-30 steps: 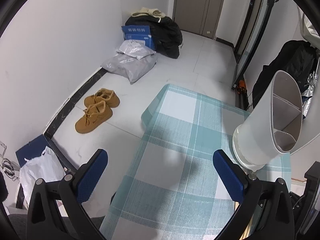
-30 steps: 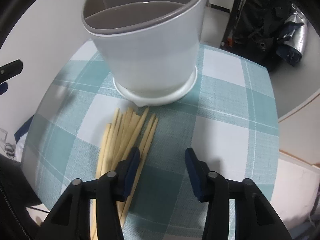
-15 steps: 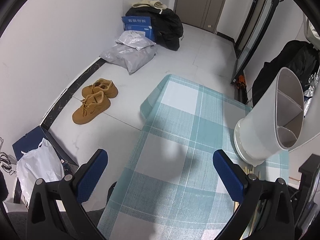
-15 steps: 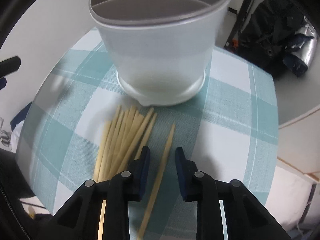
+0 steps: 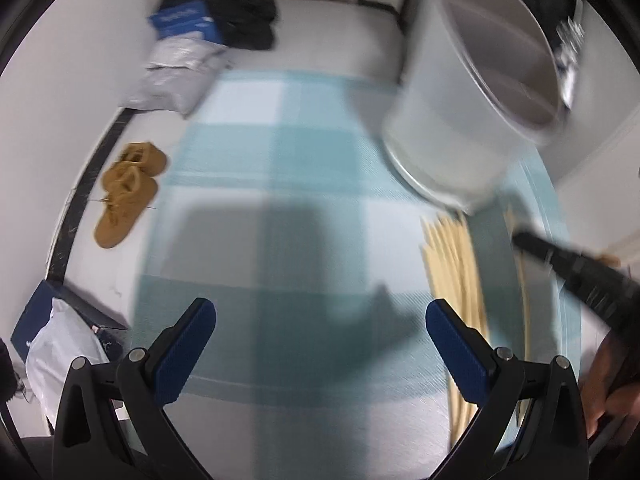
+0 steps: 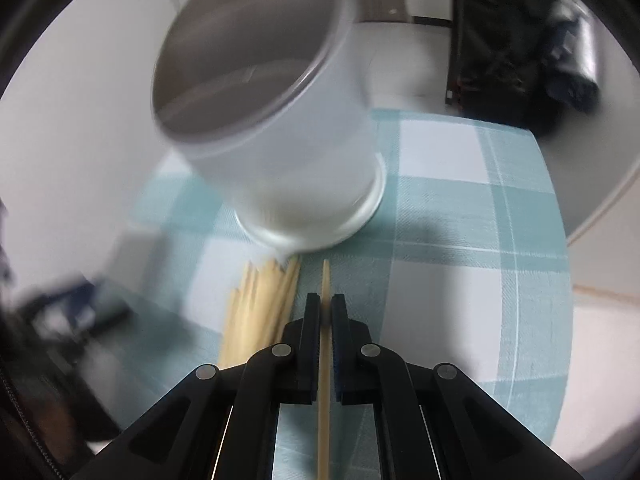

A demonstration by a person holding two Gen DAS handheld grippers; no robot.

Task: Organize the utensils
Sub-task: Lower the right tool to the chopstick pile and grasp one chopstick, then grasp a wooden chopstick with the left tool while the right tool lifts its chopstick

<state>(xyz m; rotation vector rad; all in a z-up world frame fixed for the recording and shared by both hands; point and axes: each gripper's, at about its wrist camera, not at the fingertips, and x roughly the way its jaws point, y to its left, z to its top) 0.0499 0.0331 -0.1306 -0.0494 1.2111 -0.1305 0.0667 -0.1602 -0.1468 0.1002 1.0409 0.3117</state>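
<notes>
A white utensil holder (image 6: 280,152) with inner dividers stands on the teal checked tablecloth (image 6: 460,248); it also shows in the left wrist view (image 5: 468,120). A bundle of wooden chopsticks (image 6: 260,308) lies in front of it, also seen in the left wrist view (image 5: 452,264). My right gripper (image 6: 326,300) is shut on a single chopstick (image 6: 325,368) that points at the holder's base. The right gripper (image 5: 576,268) reaches in from the right in the left wrist view. My left gripper (image 5: 320,336) is open and empty above the cloth.
On the floor to the left are tan shoes (image 5: 124,196), grey parcels (image 5: 176,80), a blue box (image 5: 184,24) and black bags (image 5: 244,24). A white plastic bag (image 5: 64,356) lies by the table's near left. Dark bags (image 6: 560,60) sit beyond the table's far right.
My right gripper has closed fully on one chopstick, set apart from the bundle. My left gripper has swung right, bringing the holder and chopsticks into its view; both views are motion-blurred.
</notes>
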